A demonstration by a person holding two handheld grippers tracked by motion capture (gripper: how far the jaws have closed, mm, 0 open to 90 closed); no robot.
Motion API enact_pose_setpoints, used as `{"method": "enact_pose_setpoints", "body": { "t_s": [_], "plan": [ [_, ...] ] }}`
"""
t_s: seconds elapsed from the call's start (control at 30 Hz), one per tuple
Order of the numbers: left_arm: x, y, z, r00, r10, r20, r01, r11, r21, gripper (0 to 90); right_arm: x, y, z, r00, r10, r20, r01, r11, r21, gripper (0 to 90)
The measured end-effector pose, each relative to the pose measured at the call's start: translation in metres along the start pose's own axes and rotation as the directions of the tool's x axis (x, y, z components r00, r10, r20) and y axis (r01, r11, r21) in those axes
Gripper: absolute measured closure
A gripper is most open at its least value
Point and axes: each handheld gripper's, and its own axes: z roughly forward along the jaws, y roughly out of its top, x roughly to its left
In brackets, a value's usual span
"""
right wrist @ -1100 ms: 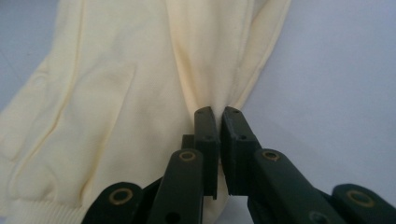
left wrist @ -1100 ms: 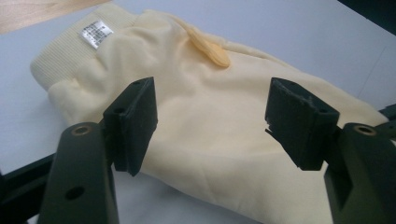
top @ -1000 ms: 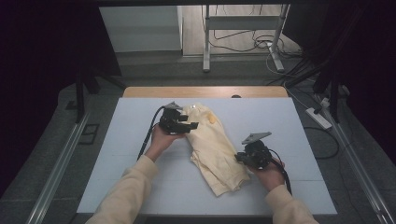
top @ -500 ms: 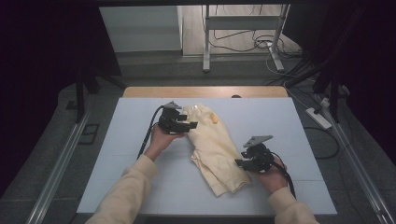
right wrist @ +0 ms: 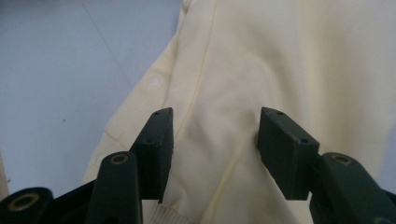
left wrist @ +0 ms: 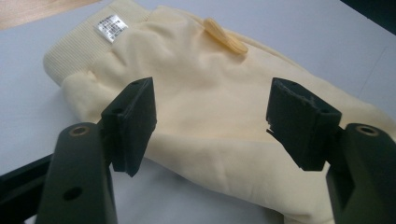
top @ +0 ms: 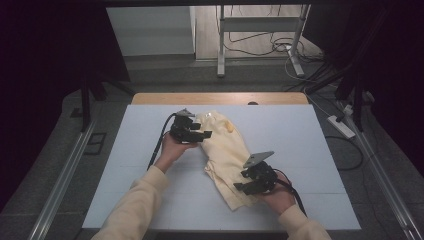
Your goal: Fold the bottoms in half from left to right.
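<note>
A pale yellow garment point(top: 225, 145) lies folded on the white table point(top: 300, 130), its ribbed band and white label point(left wrist: 111, 25) at the far end. My left gripper point(top: 205, 135) hovers at the garment's upper left edge, open, its jaws point(left wrist: 210, 107) wide apart over the cloth point(left wrist: 201, 79). My right gripper point(top: 240, 187) sits at the garment's lower right end. Its jaws point(right wrist: 215, 135) have just been opening and stand apart, with cloth point(right wrist: 280, 56) lying beneath and between them, unpinched. A small yellow toggle point(left wrist: 226, 37) rests near the band.
A wooden strip point(top: 220, 98) edges the table's far side. Metal rails point(top: 60, 180) run along the left and right. A power strip point(top: 341, 126) and cables lie on the floor at the right, and stand legs point(top: 220, 50) rise beyond the table.
The right gripper's jaws have opened off the garment's lower end, and that hand has shifted a little left and toward the near edge. The left gripper has stayed put.
</note>
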Motion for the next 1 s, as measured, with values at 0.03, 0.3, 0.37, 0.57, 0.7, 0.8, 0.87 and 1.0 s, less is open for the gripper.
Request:
{"method": "enact_pose_setpoints", "body": {
  "t_s": [0.03,0.3,0.37,0.57,0.7,0.8,0.87,1.0],
  "plan": [
    [0.0,0.0,0.0,1.0,-0.003,0.001,0.003,1.0,-0.001,32.5,0.001,0.0,0.003,1.0,-0.003,0.001,0.003,1.0,0.015,45.2],
    [-0.002,0.0,-0.001,0.9999,-0.008,-0.006,0.008,0.9998,0.017,32.3,0.005,-0.001,0.011,0.9998,-0.009,-0.018,0.01,0.999,0.046,83.0],
    [-0.003,0.001,-0.005,0.9999,-0.01,-0.005,0.01,0.9998,0.019,32.3,0.007,0.0,0.009,0.9994,-0.014,-0.033,0.015,0.999,0.049,86.8],
    [-0.009,-0.002,-0.015,0.9999,-0.014,-0.003,0.014,0.9996,0.027,31.6,0.008,0.002,0.008,0.9992,-0.03,-0.026,0.032,0.998,0.049,88.2],
    [-0.013,-0.009,-0.022,0.9999,-0.001,-0.014,0.002,0.9994,0.036,31.3,0.008,0.004,0.004,0.999,-0.02,-0.041,0.02,1.0,0.017,88.3],
    [-0.014,-0.014,-0.029,0.9997,0.005,-0.022,-0.004,0.9993,0.037,31.2,0.009,0.007,0.001,0.9986,-0.023,-0.047,0.023,1.0,0.005,88.3],
    [-0.014,-0.019,-0.034,0.9997,0.007,-0.025,-0.006,0.9992,0.039,31.2,0.011,0.008,0.001,0.9983,-0.023,-0.053,0.023,1.0,-0.006,88.3],
    [-0.015,-0.027,-0.044,0.9998,0.004,-0.018,-0.004,0.9996,0.027,31.0,0.014,0.012,-0.001,0.9971,-0.024,-0.073,0.021,0.999,-0.037,88.3]
  ]
}}
